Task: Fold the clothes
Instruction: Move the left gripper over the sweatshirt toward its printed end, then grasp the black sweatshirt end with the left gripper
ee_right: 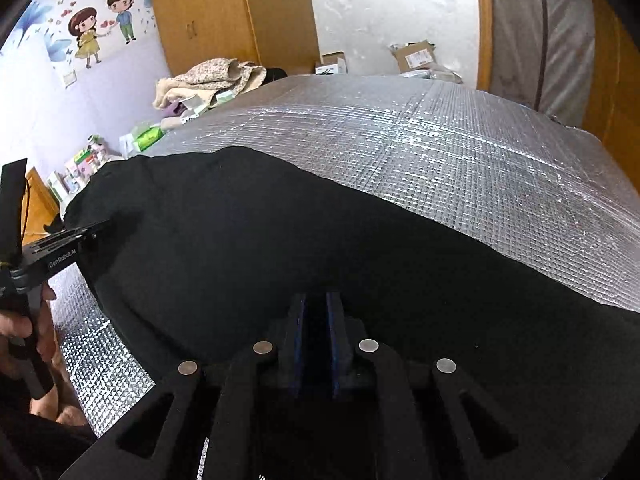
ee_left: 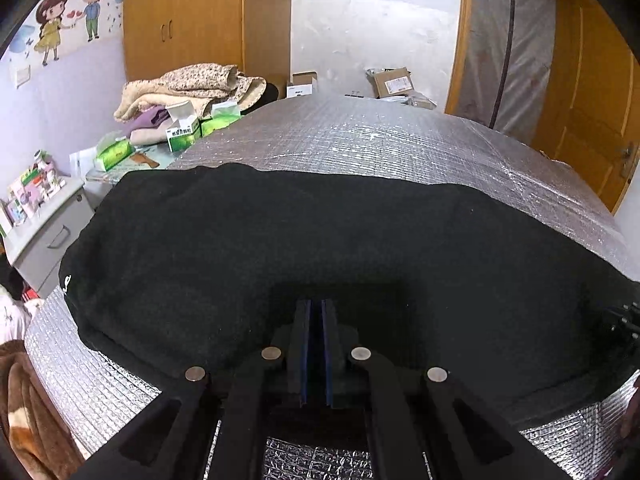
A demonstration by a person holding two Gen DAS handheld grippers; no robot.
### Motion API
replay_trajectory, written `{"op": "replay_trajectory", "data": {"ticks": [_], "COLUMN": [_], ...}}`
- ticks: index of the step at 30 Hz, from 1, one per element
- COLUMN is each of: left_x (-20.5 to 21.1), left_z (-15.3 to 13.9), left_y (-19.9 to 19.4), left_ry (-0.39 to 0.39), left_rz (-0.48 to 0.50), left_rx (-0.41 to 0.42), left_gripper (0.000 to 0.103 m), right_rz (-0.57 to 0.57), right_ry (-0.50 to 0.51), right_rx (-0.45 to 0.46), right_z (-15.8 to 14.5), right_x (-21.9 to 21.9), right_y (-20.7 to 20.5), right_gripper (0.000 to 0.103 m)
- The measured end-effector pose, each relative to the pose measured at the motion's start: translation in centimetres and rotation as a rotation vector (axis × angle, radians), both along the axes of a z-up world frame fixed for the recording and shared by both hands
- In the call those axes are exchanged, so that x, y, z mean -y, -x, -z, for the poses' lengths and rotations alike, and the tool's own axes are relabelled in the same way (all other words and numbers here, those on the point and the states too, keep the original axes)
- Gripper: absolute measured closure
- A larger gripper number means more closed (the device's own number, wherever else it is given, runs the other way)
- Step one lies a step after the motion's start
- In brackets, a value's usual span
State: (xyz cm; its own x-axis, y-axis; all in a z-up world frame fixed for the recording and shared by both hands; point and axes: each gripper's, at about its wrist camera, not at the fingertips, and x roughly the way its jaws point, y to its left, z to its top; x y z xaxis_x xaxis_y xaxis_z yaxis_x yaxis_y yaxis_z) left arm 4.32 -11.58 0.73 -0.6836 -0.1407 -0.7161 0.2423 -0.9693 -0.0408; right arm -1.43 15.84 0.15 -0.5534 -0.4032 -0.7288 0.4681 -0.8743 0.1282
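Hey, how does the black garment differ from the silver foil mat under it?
The black garment is dark, matte and soft; the silver foil mat is shiny with a quilted grid. The garment covers only the near part, while the mat stretches well beyond it. The garment's near edge sits at both sets of closed jaws; the mat is not gripped. Both lie spread out flat.

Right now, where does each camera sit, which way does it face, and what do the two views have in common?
Left wrist: on the left tool, looking forward along its shut fingers across the black garment on the foil mat; the right tool's edge shows at far right.
Right wrist: on the right tool, same direction, fingers nearly together; the left tool and the hand holding it show at left.
Shared: the garment, the mat, the wooden wardrobe, the cartoon wall sticker.
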Motion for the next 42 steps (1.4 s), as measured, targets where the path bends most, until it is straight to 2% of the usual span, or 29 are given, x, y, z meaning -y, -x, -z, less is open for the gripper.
{"op": "replay_trajectory", "data": {"ticks": [4, 8, 13, 19, 22, 24, 27, 29, 31, 35, 42], "left_x": [0.5, 2.0, 5.9, 10.5, 12.3, 12.8, 13.1, 13.5, 13.9, 14.9, 14.9], "left_z": [-1.1, -2.3, -1.6, -1.2, -0.6, -0.6, -1.2, -1.6, -1.7, -1.1, -0.9], "left_y": [-0.8, -2.0, -2.9, -5.2, -5.7, -6.4, -7.2, -8.0, -8.6, -8.6, -8.4], "left_ry": [-0.017, -0.015, -0.038, -0.085, -0.13, -0.153, -0.142, -0.138, -0.139, -0.183, -0.227], "left_rz": [-0.006, -0.028, -0.17, -0.307, -0.338, -0.334, -0.348, -0.376, -0.402, -0.429, -0.408], "left_rx": [-0.04, -0.099, -0.084, -0.127, -0.111, -0.131, -0.16, -0.186, -0.208, -0.191, -0.215], "left_gripper": [0.098, 0.098, 0.098, 0.098, 0.098, 0.098, 0.097, 0.094, 0.085, 0.08, 0.063], "right_rz": [0.003, 0.002, -0.014, -0.039, -0.042, -0.043, -0.043, -0.043, -0.04, -0.042, -0.044], "right_ry": [0.055, 0.062, 0.056, 0.051, 0.052, 0.054, 0.053, 0.055, 0.058, 0.06, 0.074], "right_rx": [0.03, 0.038, 0.03, 0.039, 0.046, 0.048, 0.051, 0.053, 0.054, 0.056, 0.06], "right_z": [0.1, 0.0, -0.7, -0.9, -0.8, -0.8, -0.7, -0.6, -0.5, -0.3, -0.2], "right_x": [-0.8, -0.9, -0.4, 0.4, 0.6, 0.6, 0.5, 0.5, 0.6, 0.7, 0.7], "right_y": [0.3, 0.4, 0.3, 0.4, 0.6, 0.7, 0.9, 1.0, 1.1, 1.3, 1.5], "right_gripper": [0.09, 0.09, 0.088, 0.088, 0.088, 0.088, 0.088, 0.088, 0.088, 0.088, 0.088]}}
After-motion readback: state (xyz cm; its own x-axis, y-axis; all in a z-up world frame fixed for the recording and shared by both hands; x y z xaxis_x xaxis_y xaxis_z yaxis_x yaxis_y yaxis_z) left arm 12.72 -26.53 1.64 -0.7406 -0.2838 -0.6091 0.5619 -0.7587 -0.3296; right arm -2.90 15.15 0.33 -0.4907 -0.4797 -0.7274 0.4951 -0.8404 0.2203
